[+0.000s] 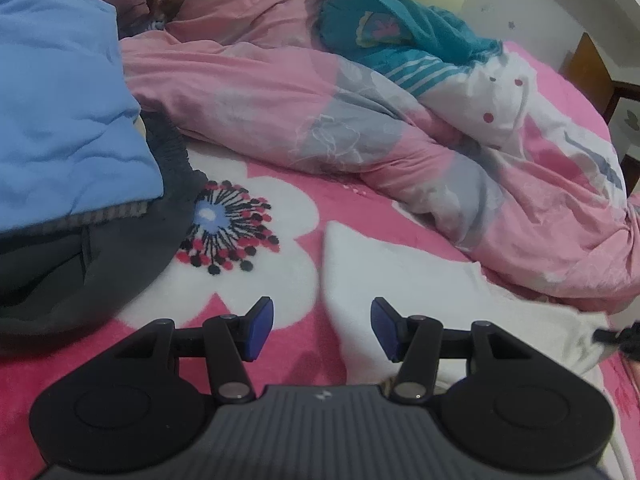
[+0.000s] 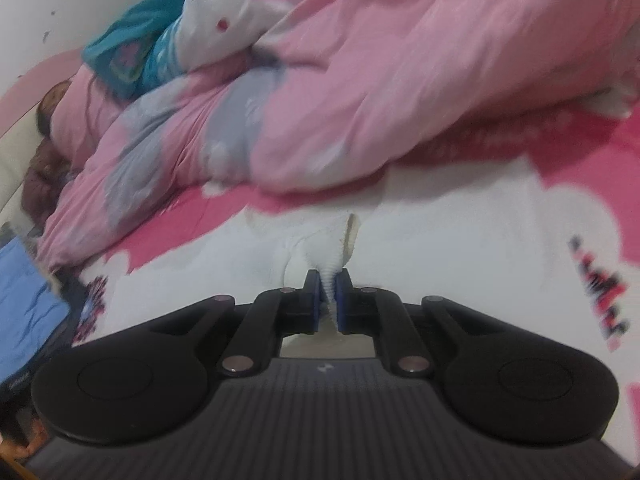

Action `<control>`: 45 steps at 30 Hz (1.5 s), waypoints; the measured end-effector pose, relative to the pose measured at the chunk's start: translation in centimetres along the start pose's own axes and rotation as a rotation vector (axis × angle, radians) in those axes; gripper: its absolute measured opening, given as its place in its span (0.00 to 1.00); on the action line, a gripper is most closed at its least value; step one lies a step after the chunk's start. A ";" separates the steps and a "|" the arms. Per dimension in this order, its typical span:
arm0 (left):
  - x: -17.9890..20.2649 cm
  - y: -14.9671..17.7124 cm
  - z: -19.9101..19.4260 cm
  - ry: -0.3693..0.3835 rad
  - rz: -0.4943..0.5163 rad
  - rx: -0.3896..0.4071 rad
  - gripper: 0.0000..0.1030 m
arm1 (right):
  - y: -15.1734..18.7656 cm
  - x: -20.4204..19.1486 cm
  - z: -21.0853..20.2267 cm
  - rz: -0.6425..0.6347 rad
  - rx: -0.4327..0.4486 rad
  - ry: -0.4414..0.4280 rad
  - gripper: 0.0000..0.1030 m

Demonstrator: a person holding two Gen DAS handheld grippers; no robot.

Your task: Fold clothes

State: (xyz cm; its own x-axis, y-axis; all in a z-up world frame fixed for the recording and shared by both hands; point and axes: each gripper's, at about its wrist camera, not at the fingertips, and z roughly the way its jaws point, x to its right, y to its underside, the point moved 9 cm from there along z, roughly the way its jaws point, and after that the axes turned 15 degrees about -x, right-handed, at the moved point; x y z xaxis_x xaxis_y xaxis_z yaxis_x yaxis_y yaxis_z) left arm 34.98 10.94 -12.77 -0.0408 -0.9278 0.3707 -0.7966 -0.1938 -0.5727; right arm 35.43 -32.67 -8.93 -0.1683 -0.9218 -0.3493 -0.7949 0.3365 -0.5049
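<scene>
Flowered pink blanket, right tool clamped on white garment, left tool agape

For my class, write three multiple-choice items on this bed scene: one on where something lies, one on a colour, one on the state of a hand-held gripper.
1. Where does the blue garment lie?
A. on dark grey clothing
B. on the teal blanket
C. under the white garment

2. What colour are the pads of the left hand-held gripper?
A. red
B. blue
C. yellow

3. What is the state of the right hand-held gripper?
A. wide open, empty
B. shut on nothing
C. shut on the white garment

Key: 1 A, the dark grey clothing shows beneath its lower edge. 2 B, both pads are blue. 3 C, a ribbed edge of the white garment is pinched between the pads.
</scene>
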 end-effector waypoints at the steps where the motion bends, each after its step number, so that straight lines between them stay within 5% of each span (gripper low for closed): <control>1: 0.1 0.1 0.2 -0.003 0.006 -0.005 0.53 | -0.5 0.4 -0.4 -0.001 0.016 0.010 0.06; 13: 1.8 1.8 2.2 -0.027 0.080 -0.064 0.54 | -0.9 4.7 -3.4 0.024 0.087 0.029 0.06; 33: 4.8 3.1 2.6 -0.022 0.223 -0.074 0.56 | 4.5 10.0 1.5 0.096 -0.037 0.087 0.06; 37: 4.7 3.2 2.8 -0.021 0.224 -0.085 0.56 | 4.4 9.5 -0.2 0.076 0.029 0.073 0.06; 45: 5.0 3.4 2.7 -0.016 0.242 -0.085 0.57 | 6.3 11.0 -0.2 0.073 0.002 0.135 0.11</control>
State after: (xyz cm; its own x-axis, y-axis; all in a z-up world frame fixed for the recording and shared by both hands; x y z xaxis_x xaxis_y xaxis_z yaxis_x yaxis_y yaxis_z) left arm 33.67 4.81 -14.86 -0.2268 -0.9491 0.2184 -0.8130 0.0611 -0.5790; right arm 28.50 -40.68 -15.81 -0.3026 -0.9122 -0.2762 -0.7766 0.4039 -0.4835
